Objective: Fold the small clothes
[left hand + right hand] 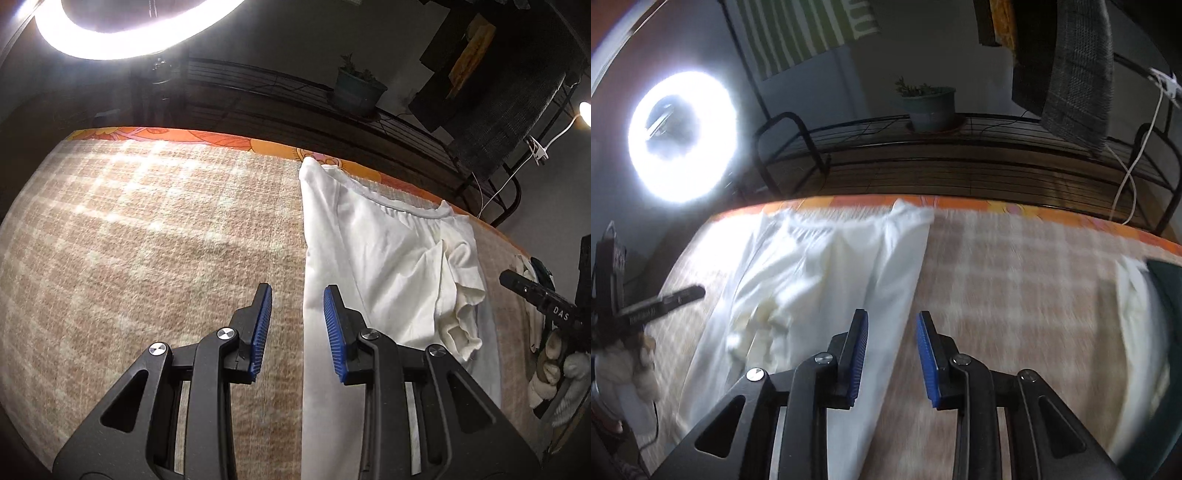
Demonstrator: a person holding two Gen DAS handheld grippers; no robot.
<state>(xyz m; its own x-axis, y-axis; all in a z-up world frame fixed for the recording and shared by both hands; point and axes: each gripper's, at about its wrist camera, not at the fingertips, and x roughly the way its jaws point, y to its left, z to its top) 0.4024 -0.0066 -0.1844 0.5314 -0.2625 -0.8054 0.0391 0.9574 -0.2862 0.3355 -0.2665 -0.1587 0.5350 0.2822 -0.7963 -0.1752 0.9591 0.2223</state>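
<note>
Though right view blurred — both grippers, left gripper (297,301) and right gripper (892,328), agape, empty over white shirt (388,258).

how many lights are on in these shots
2: a ring light beyond the bed's far left, and a small lamp at the far right edge. Others may be out of frame.

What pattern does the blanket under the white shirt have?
The woolly blanket has a tan and cream check pattern, clearest in the left wrist view.
</note>
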